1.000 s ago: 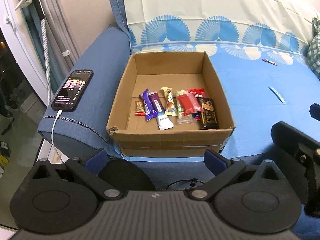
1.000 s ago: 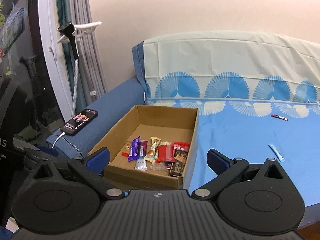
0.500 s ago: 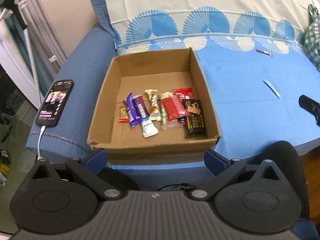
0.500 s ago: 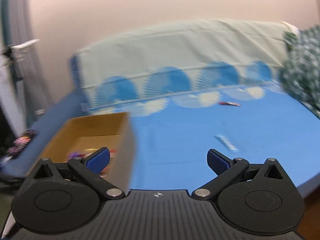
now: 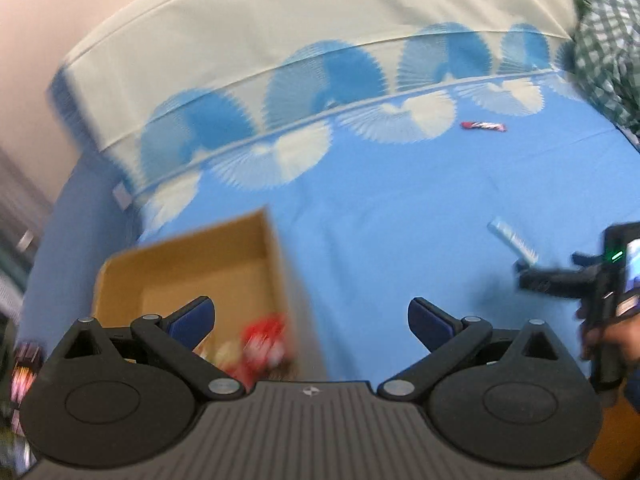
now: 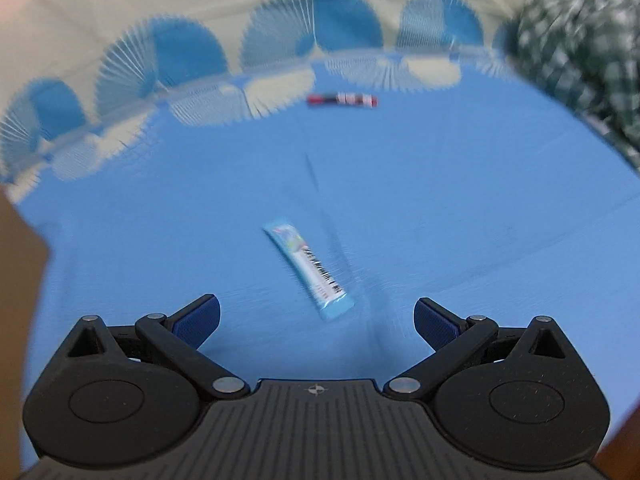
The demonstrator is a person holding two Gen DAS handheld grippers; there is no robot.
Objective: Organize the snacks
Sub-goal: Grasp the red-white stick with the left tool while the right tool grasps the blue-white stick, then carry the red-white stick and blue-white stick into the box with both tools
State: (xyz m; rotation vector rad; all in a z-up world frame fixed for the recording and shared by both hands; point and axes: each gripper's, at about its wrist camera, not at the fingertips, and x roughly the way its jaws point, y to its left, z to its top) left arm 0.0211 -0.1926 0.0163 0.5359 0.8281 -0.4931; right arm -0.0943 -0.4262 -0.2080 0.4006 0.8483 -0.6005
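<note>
A light blue snack stick point(image 6: 308, 268) lies on the blue sheet point(image 6: 460, 208) just ahead of my open, empty right gripper point(image 6: 316, 318). A red and dark snack bar point(image 6: 342, 100) lies farther back. In the left wrist view, the stick point(image 5: 514, 242) and the bar point(image 5: 483, 126) show at the right. The cardboard box point(image 5: 276, 256) holding several snacks point(image 5: 262, 344) sits low at the left. My left gripper point(image 5: 310, 318) is open and empty, over the box's right wall. The right gripper point(image 5: 520, 276) shows blurred at the right edge, close to the stick.
A sofa back with a white and blue fan-patterned cover point(image 5: 320, 80) runs along the rear. A green checked cloth point(image 6: 580, 52) lies at the far right. The blue armrest point(image 5: 76, 216) is at the left. Both views are motion-blurred.
Both grippers have swung right and forward. The right gripper now sits close over the light blue stick. The box has slid to the lower left of the left view and nearly out of the right view.
</note>
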